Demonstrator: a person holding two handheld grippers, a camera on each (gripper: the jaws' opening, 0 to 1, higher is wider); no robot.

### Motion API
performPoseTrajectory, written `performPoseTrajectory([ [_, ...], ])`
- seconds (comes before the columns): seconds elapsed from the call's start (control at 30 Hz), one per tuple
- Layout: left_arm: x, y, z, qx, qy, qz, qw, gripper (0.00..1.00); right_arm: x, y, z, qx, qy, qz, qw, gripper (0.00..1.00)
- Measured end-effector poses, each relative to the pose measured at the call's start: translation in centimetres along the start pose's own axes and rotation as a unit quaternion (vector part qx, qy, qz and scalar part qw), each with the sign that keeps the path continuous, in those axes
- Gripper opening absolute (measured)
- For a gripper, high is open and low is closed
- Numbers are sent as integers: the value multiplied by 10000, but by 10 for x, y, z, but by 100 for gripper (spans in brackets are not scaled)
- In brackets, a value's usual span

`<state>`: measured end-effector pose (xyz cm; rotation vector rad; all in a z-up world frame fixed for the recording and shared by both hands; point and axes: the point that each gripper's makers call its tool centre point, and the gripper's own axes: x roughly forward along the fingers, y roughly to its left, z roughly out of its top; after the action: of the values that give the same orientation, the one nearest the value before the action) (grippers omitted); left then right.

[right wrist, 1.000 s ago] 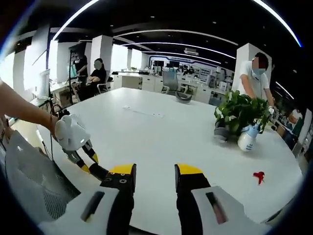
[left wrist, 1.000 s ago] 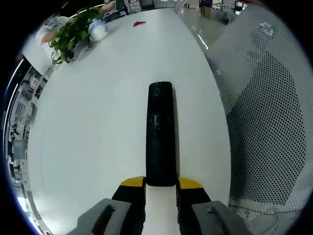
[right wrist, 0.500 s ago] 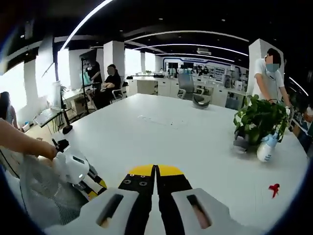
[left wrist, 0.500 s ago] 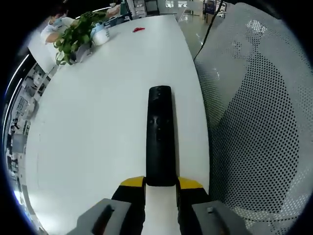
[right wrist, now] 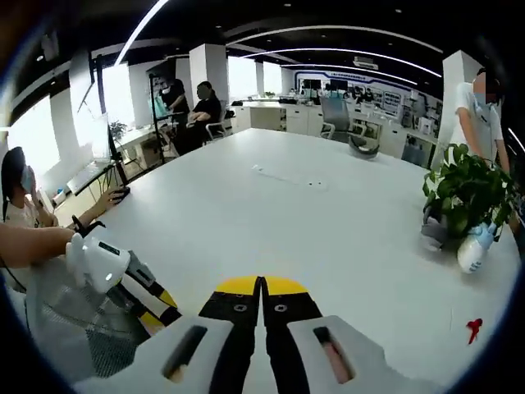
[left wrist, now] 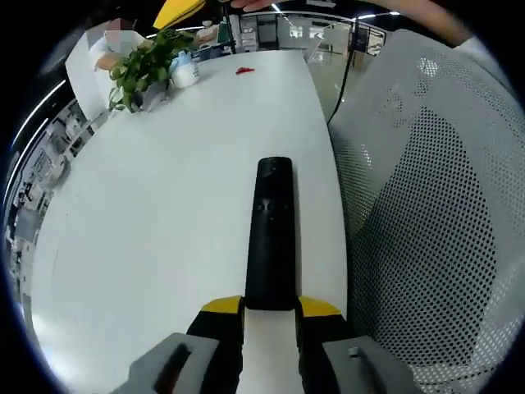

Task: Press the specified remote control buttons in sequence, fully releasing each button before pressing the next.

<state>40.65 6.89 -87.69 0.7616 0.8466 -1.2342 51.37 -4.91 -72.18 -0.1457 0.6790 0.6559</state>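
Black, slim plastic remote control (left wrist: pixel 271 234) held lengthwise by its near end between the yellow-tipped jaws of the left gripper (left wrist: pixel 271 308) above the white oval table (left wrist: pixel 164 189) (perforated grey chair back (left wrist: pixel 426 230) alongside), while the right gripper (right wrist: pixel 261 289), jaws pressed together and empty, hangs over the tabletop.

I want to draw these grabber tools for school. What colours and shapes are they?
Each gripper has two chunky grey arms ending in black jaws with yellow tips. On the right gripper the black jaws have small round holes. The left gripper looks the same up close, and from the side it carries a white rounded box, with yellow and black jaws.
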Motion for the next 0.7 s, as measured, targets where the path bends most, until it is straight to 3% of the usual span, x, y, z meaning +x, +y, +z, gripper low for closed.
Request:
performPoseTrajectory([
  [0.17,0,0,1,-41,0,2,10000,24,15,6,-31,420,634,239,9968,0],
  [0.23,1,0,1,-50,17,-1,10000,24,22,16,-59,560,1292,601,9882,0],
  [0.3,1,0,1,-44,28,-30,10000,24,29,25,-78,797,1662,820,9794,0],
  [0.37,1,1,1,-23,30,-40,10000,24,35,30,-85,852,1670,900,9781,0],
  [0.43,1,0,1,0,13,-32,10000,24,35,38,-102,1021,2089,983,9676,0],
  [0.57,-1,0,-1,-122,-228,43,9997,24,36,37,-123,1317,2507,817,9556,0],
  [0.63,-1,0,1,-57,-181,-18,9998,24,33,40,-129,1556,2664,842,9475,0],
  [0.7,-1,0,1,-39,-148,-32,9999,24,34,39,-129,1418,2647,835,9502,0],
])
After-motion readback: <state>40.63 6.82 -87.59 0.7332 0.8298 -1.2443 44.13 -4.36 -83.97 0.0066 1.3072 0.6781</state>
